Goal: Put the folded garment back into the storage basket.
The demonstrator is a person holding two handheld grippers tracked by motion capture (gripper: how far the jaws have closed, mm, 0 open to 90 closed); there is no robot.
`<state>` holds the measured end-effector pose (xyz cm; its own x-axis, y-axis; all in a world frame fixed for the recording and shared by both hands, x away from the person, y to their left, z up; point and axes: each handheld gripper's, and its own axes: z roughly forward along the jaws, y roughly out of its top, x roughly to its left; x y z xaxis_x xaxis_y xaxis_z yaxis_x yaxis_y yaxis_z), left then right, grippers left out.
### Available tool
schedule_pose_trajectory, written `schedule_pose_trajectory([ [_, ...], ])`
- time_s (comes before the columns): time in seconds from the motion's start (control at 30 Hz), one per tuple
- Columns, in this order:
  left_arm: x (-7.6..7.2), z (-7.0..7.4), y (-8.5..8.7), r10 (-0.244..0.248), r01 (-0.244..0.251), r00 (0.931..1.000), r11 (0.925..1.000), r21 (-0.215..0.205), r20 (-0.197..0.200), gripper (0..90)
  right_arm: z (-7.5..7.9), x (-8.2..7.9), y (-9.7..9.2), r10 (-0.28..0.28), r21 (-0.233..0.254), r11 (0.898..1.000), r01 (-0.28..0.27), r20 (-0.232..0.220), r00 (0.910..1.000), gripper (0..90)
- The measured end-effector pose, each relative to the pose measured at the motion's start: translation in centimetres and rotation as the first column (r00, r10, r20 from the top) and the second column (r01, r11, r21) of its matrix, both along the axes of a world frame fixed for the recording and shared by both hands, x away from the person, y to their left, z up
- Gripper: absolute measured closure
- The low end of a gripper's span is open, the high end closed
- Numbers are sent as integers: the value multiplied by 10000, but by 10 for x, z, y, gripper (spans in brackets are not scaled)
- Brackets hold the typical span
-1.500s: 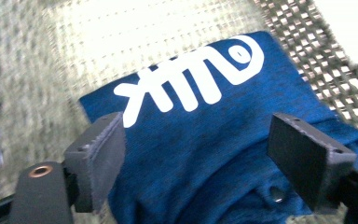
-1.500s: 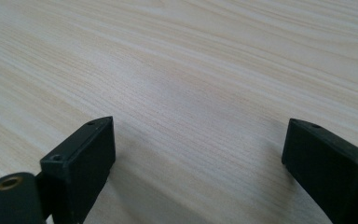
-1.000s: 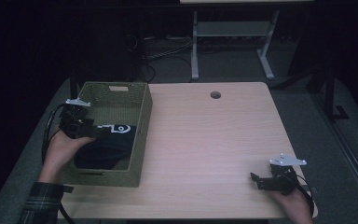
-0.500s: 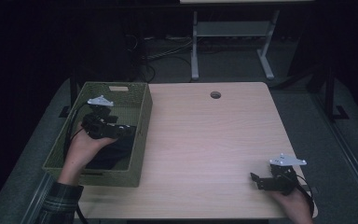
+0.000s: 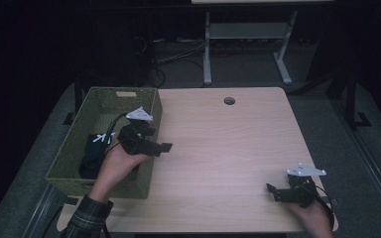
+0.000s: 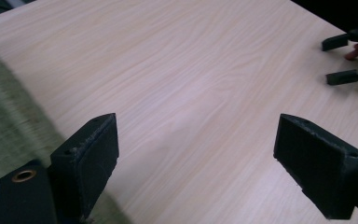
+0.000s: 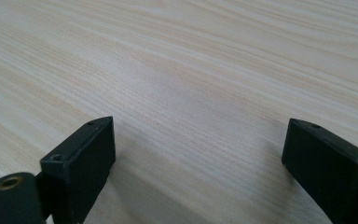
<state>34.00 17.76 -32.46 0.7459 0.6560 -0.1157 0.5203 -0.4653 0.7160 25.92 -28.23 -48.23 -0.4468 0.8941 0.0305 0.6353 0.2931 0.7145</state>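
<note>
Basket: green woven, rectangular, at the near-left corner of the table, part of it overhanging the table's left edge. We note a slot handle in its far wall.

Contents: a dark folded cloth with white markings, lying on the basket floor toward the near end. We cannot tell what kind of garment it is.

Left gripper: held just above the basket's right wall, pointing out across the bare wood. Its jaws stand wide apart with nothing between them; the left gripper view shows the basket's green weave at its left edge and plain tabletop ahead.

Right gripper: resting well apart from the basket, at the table's near-right corner. Its jaws are likewise spread and empty over bare wood.

Step in hand, as we judge it: the left gripper is clear of the basket with the cloth inside.

Handling notes: we keep the left gripper high enough to pass the basket's right wall without catching the weave, since the overhanging basket could shift or tip off the edge. We set the gripper down well clear of the basket and leave the jaws open. We let the right gripper stay put.
</note>
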Motion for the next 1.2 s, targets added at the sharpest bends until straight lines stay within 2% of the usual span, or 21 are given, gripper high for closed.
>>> schedule_pose_trajectory([
  [0.33, -10, -22, -39, -407, 412, 9989, 9989, -214, 221, 135, 0, 0, 0, -10, -2, 10000, 10, 11, 10000, 93],
  [0.53, -19, -37, -60, -802, 804, 9965, 9967, -83, 222, 135, 0, 0, 0, -7, -4, 10000, 7, 12, 10000, 93],
  [0.67, -25, -53, -71, -923, 924, 9953, 9957, 5, 289, 129, 0, 0, 0, 14, 4, 10000, -14, 5, 10000, 93],
  [0.77, -28, -67, -77, -1043, 1047, 9942, 9944, -153, 250, 129, 0, 0, 0, 5, 9, 10000, -5, 0, 10000, 93],
  [0.97, -31, -93, -85, -1239, 1238, 9920, 9923, 69, 227, 129, 0, 0, 0, -4, -8, 10000, 4, -1, 10000, 93],
  [1.07, -32, -107, -86, -1222, 1213, 9921, 9921, 329, 279, 129, 0, 0, 0, -2, -9, 10000, 2, 7, 10000, 93],
  [1.2, -33, -124, -86, -1125, 1121, 9936, 9928, 413, 77, 129, 0, 0, 0, -5, -8, 10000, 5, 4, 10000, 93],
])
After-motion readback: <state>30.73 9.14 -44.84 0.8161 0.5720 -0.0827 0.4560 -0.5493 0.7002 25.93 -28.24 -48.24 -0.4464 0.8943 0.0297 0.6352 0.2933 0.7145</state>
